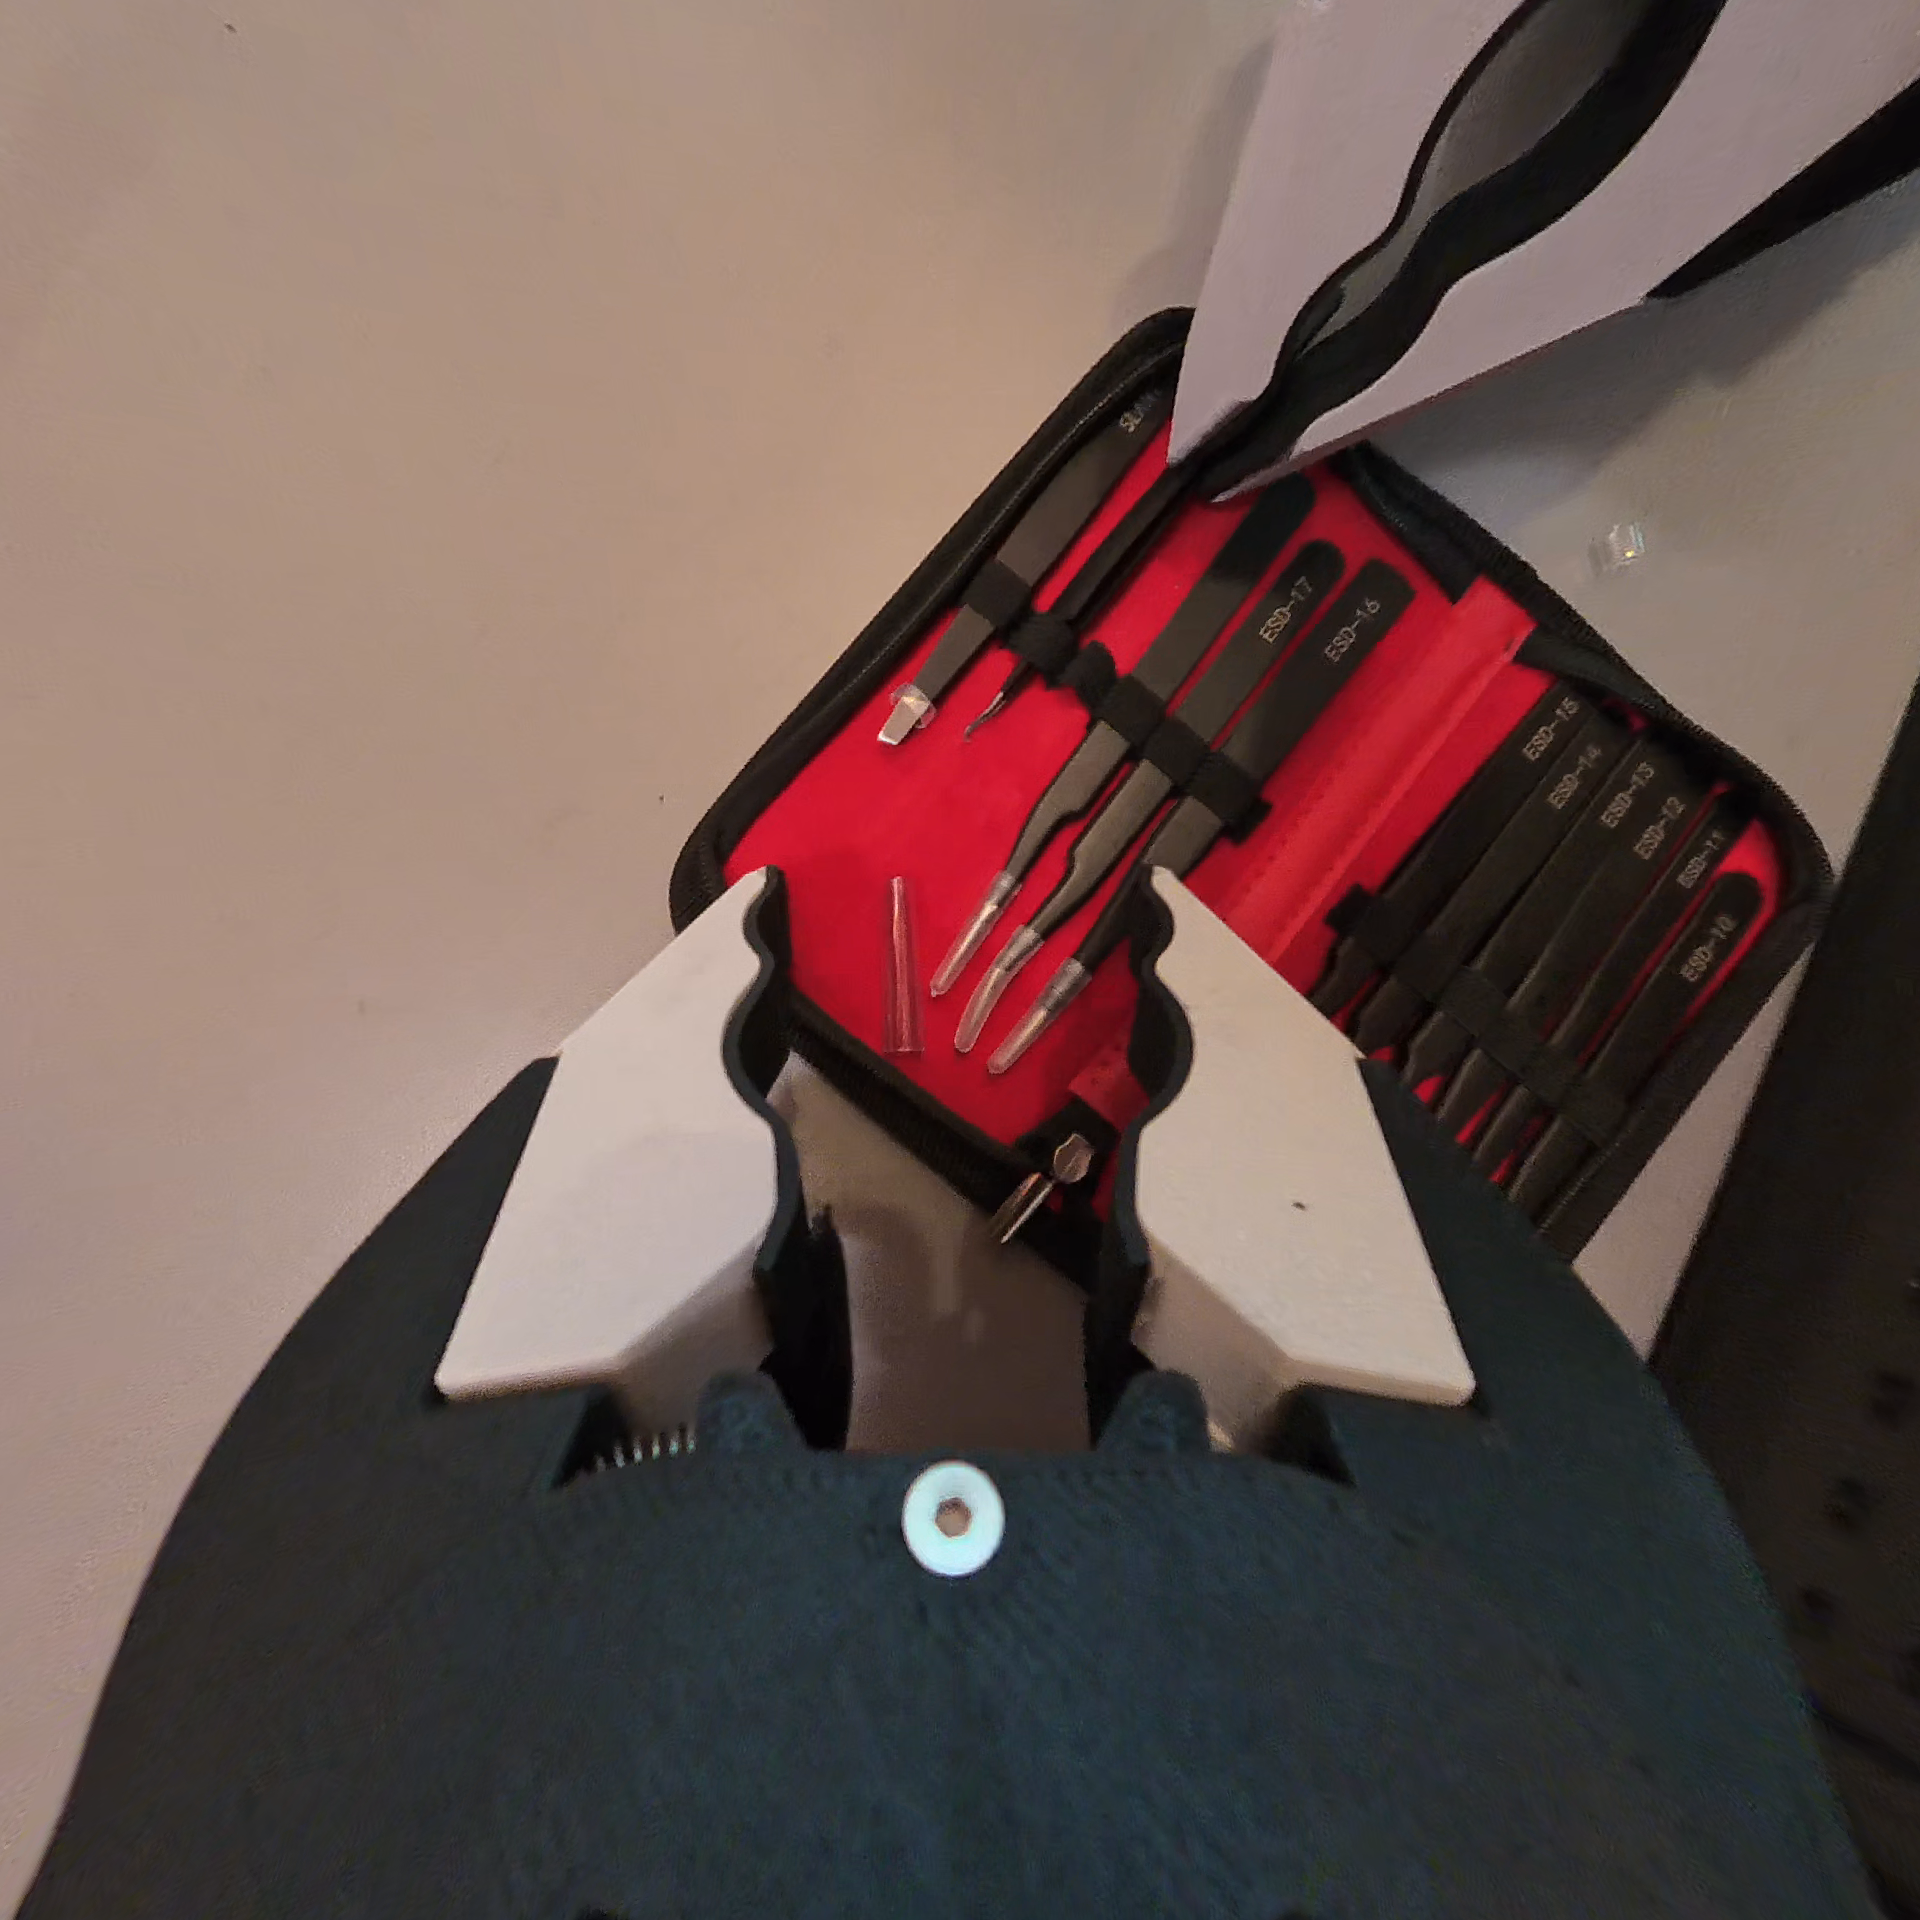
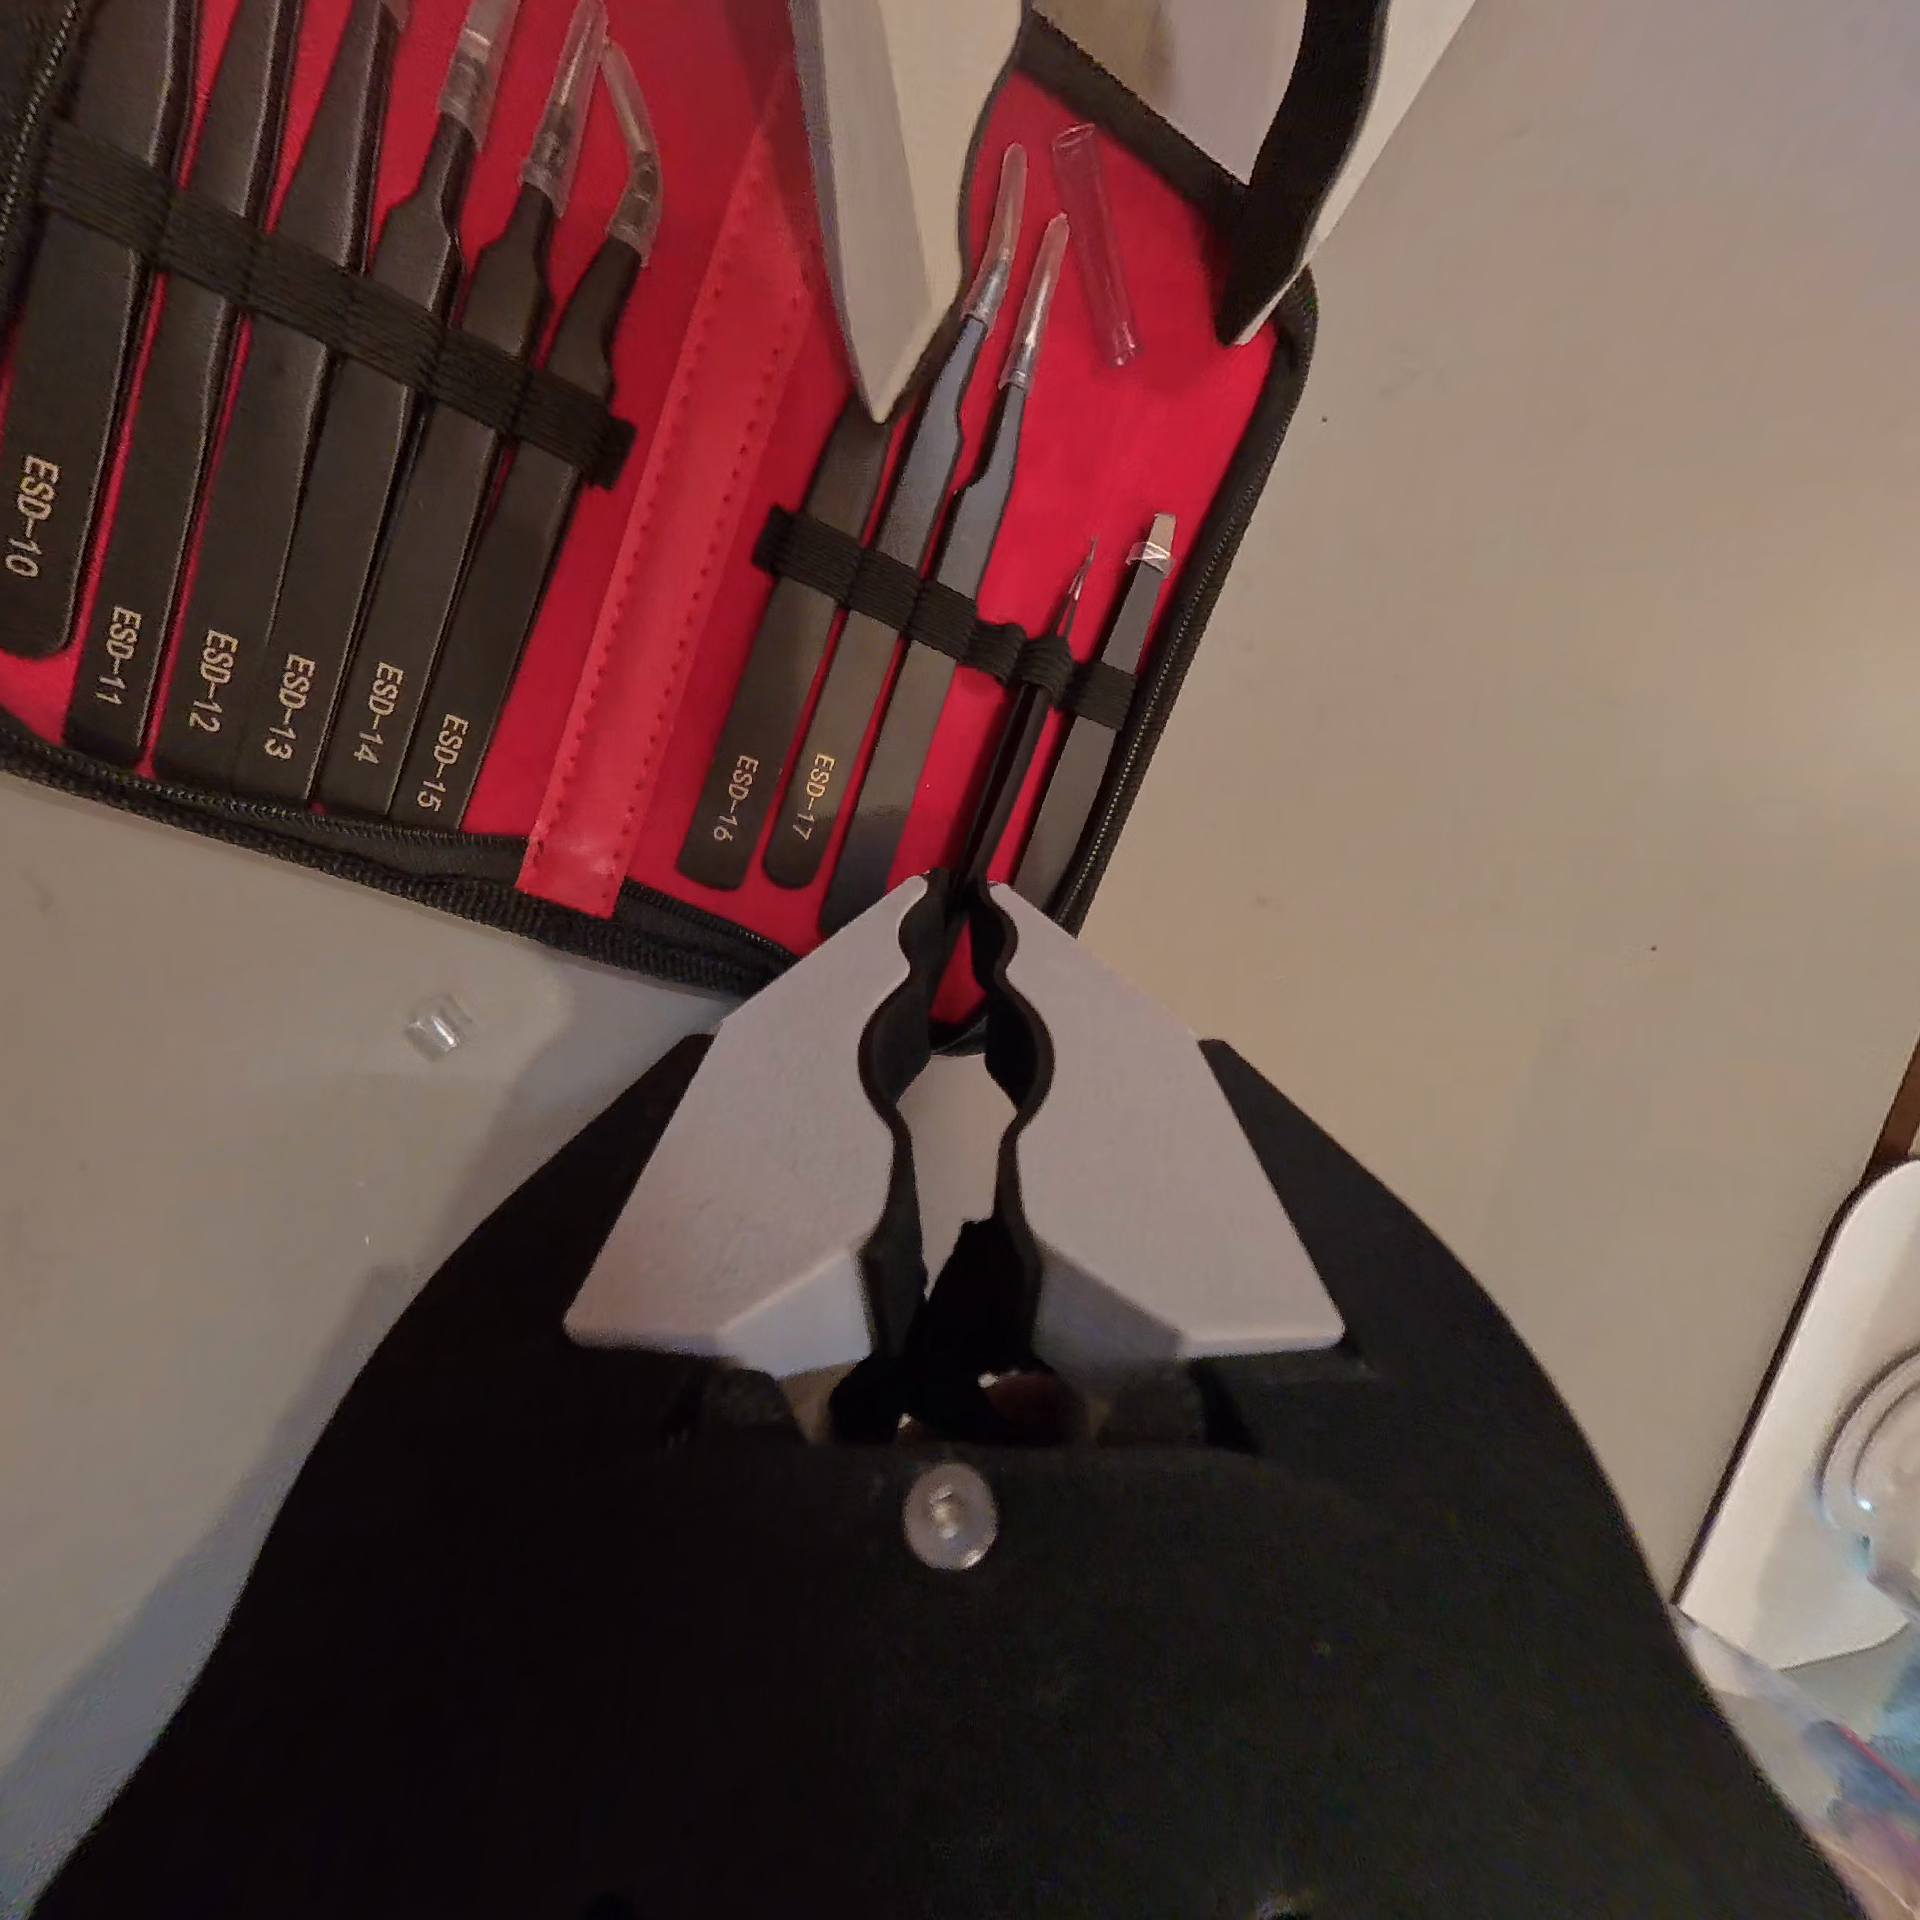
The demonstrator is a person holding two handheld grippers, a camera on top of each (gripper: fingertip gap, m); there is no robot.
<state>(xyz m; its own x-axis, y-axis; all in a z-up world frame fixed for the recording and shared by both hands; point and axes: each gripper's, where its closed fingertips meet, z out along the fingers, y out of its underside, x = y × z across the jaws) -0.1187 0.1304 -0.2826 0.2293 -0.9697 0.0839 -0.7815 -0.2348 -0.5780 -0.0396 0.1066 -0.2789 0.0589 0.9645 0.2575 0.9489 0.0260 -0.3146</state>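
An open black zip case (image 1: 727,821) with red lining lies on a pale table, with black tweezers held under elastic bands. My right gripper (image 2: 956,899) is shut on the rear end of a thin black hooked tool (image 2: 1039,675) that still sits under its band. That gripper also shows in the left wrist view (image 1: 1221,468), at the case's far edge. My left gripper (image 1: 961,935) is open and empty over the case's near edge, astride three capped tweezer tips (image 1: 982,966). A loose clear tip cap (image 1: 902,966) lies on the lining beside them.
The case's other half holds several more black tweezers (image 2: 312,520). A small clear piece (image 2: 442,1029) lies on the table beside the case. A zipper pull (image 1: 1049,1174) hangs at the near edge. A white tray (image 2: 1818,1403) stands at the right, and a dark surface (image 1: 1818,1143) borders the table. The tips of one gripper are about 9 cm away from the tips of the other.
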